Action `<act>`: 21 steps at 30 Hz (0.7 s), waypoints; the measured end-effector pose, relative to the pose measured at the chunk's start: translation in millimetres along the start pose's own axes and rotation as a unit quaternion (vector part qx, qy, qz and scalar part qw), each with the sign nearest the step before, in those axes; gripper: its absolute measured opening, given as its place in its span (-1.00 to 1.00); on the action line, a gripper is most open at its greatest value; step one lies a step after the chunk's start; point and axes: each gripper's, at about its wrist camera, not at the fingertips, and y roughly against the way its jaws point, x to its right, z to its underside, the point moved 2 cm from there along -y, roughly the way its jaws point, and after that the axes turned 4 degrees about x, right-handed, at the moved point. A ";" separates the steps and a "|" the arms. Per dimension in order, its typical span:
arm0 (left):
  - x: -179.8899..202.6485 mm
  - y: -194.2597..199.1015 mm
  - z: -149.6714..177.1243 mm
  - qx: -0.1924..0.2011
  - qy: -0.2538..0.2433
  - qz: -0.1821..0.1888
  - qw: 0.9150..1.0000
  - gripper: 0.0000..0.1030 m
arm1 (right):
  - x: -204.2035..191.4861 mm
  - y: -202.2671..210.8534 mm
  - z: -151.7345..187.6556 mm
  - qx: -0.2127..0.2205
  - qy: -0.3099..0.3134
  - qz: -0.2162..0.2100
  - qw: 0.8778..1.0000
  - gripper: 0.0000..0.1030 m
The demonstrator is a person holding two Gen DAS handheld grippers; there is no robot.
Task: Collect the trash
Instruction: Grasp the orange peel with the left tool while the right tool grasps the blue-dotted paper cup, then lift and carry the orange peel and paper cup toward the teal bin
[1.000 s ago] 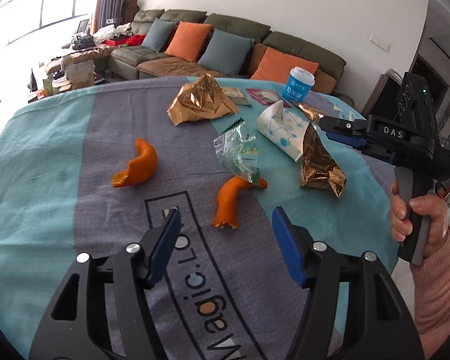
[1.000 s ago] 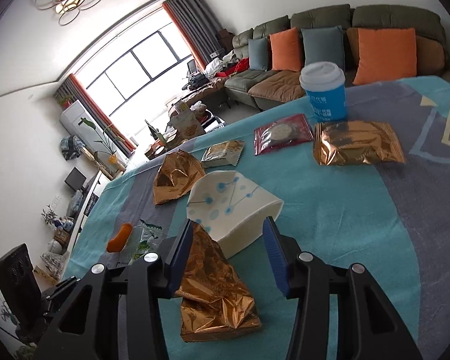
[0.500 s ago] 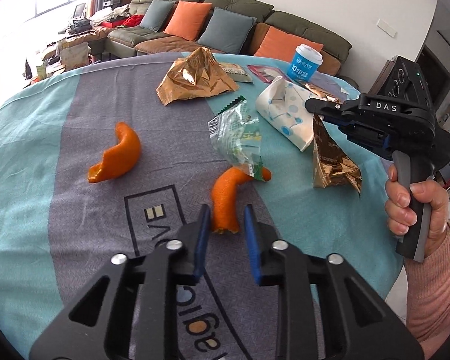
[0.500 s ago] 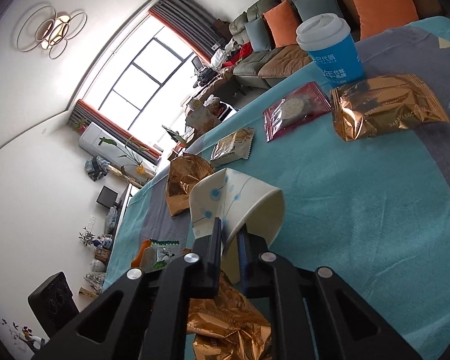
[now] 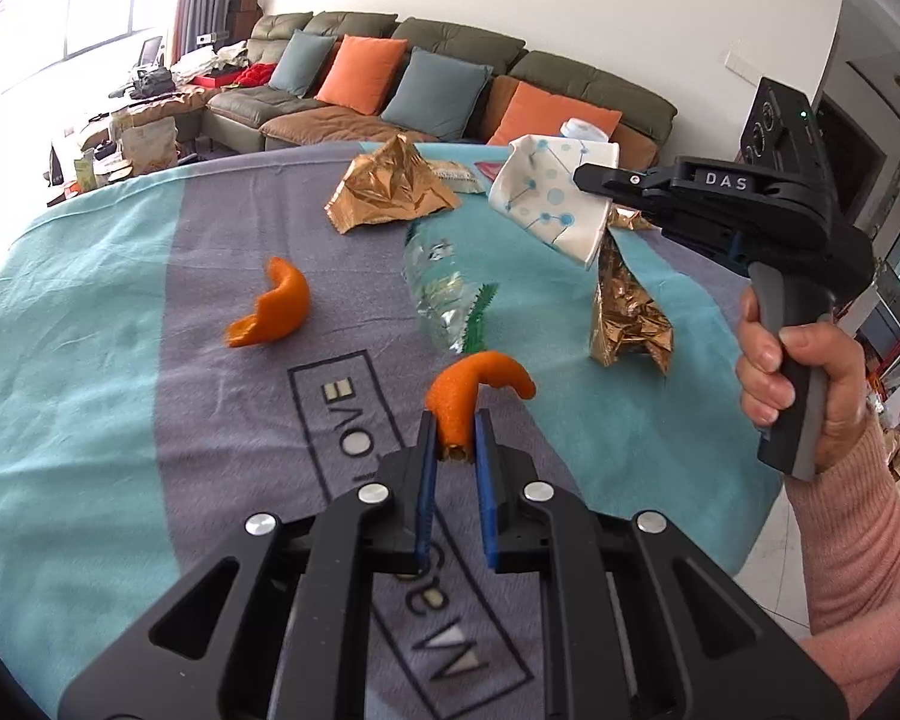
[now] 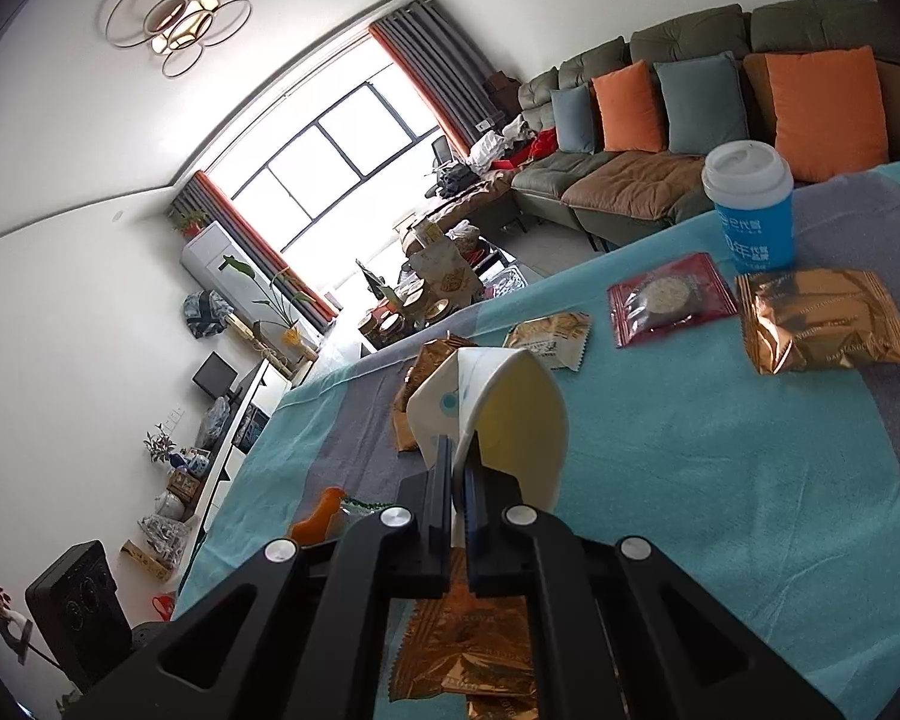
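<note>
Since a second ago both your tools have gone from wide apart to clamped: your left gripper [image 5: 455, 441] has just been closing and now pinches the lower end of the curled orange peel [image 5: 471, 390], which was lying free on the cloth; your right gripper [image 6: 459, 468] has squeezed down to a thin slit on the rim of the crushed paper cup [image 6: 498, 408], which has come up off the table and hangs above the cloth at about 1 o'clock in the left view. The peel is a thick, pebbled, hook-shaped strip; the cup is smooth white paper printed with blue dots and lines, flattened to a wedge with a pale yellowish inside. A second orange peel [image 5: 273, 312] lies at 10 o'clock of the held one, a clear crinkled wrapper [image 5: 444, 291] just beyond it at 12, and a creased gold foil bag [image 5: 627, 318] stands peaked at 2 o'clock. The tablecloth [image 5: 90, 312] is soft woven fabric in teal and grey. Your right hand [image 5: 804, 372] wraps the grey handle, pink ribbed sleeve [image 5: 858, 534] at the wrist, tool pointing leftward and slightly down.
</note>
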 end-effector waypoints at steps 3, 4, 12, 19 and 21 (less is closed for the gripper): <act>-6.8 16.2 2.7 0.015 0.011 0.001 1.000 -0.76 | -9.8 3.5 -1.6 0.006 0.013 -0.006 1.000 -0.95; -10.0 22.4 3.9 0.022 0.016 0.002 1.000 -0.76 | -12.8 3.9 -1.6 0.007 0.016 -0.007 1.000 -0.95; -32.8 59.3 17.4 0.055 0.046 -0.014 0.997 -0.76 | -43.6 8.5 -2.0 0.012 0.051 -0.030 0.998 -0.95; -50.1 83.7 22.7 0.078 0.071 -0.033 0.994 -0.76 | -81.1 6.1 6.6 0.001 0.087 -0.066 0.994 -0.95; -54.8 90.4 25.0 0.082 0.076 -0.040 0.993 -0.76 | -90.6 3.4 10.7 -0.007 0.096 -0.078 0.992 -0.95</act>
